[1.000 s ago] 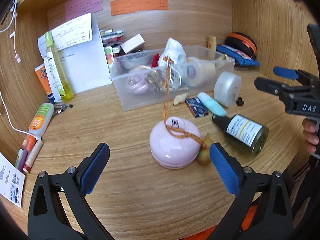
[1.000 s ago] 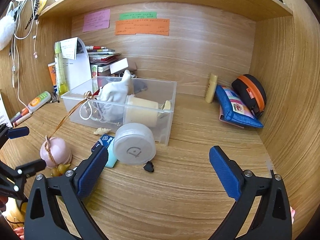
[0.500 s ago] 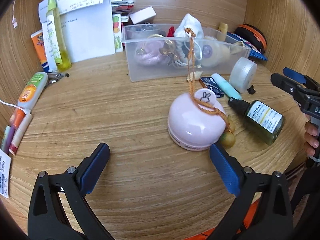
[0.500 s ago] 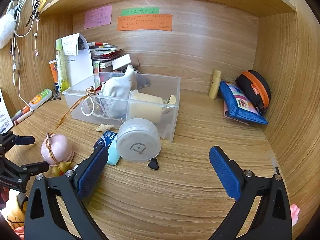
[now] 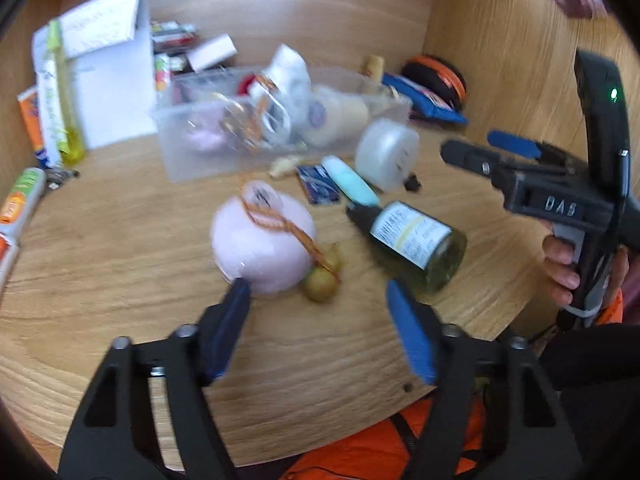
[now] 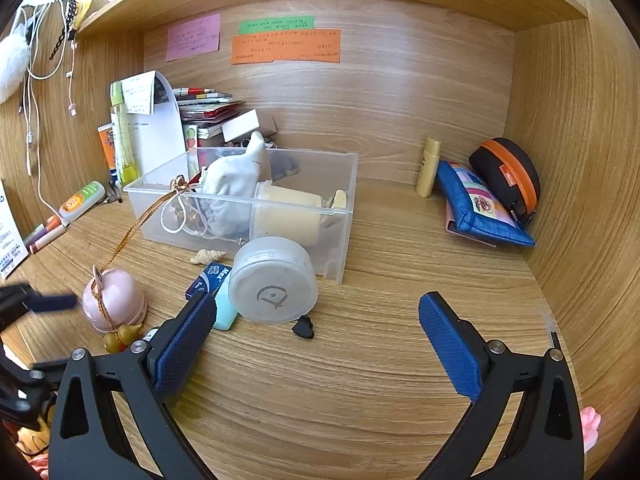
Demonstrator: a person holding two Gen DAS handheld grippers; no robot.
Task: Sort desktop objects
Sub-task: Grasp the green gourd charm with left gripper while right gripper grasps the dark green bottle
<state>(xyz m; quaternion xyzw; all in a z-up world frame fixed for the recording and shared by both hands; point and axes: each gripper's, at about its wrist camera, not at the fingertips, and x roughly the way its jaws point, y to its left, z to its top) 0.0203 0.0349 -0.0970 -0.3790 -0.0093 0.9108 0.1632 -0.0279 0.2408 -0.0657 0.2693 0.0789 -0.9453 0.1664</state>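
**Left fingers closing near the pink dome, right fingers wide over the bench**

From the left wrist camera, blurred, I see the left gripper (image 5: 316, 304) low over the wooden bench (image 5: 120, 248), its fingers closing — nothing is pressed between them. The small gourd charm (image 5: 320, 278) lies in the gap just ahead of the tips, and the pink dome (image 5: 260, 240) sits just ahead of the left-hand fingertip (image 5: 236, 292); I cannot tell whether that tip touches it. A braided orange cord (image 5: 280, 224) runs over the dome from the charm toward the clear bin (image 5: 240, 160). To the right of the dome a green glass bottle (image 5: 416, 240) lies on its side, its black cap pointing toward a teal tube (image 5: 352, 184) and a small blue box (image 5: 318, 190). A round white case (image 5: 386, 154) stands on edge beside the bin. At the right edge, a hand (image 5: 560, 264) holds the right gripper above the bench.

From the right wrist camera the right gripper (image 6: 316, 328) has its fingers spread wide with nothing between them — only bare bench below. Ahead on the left-hand side, the round white case (image 6: 274, 280) leans against the bin's front wall (image 6: 336, 236), a small black heart-shaped piece (image 6: 303, 327) lies just in front of it, and a seashell (image 6: 208, 257) rests near the bin. The pink dome (image 6: 114, 300) is at far left with the cord (image 6: 136, 224) stretched up to the bin's rim. A blue pouch (image 6: 476, 208) and a black-and-orange case (image 6: 508, 176) lean in the far right corner.
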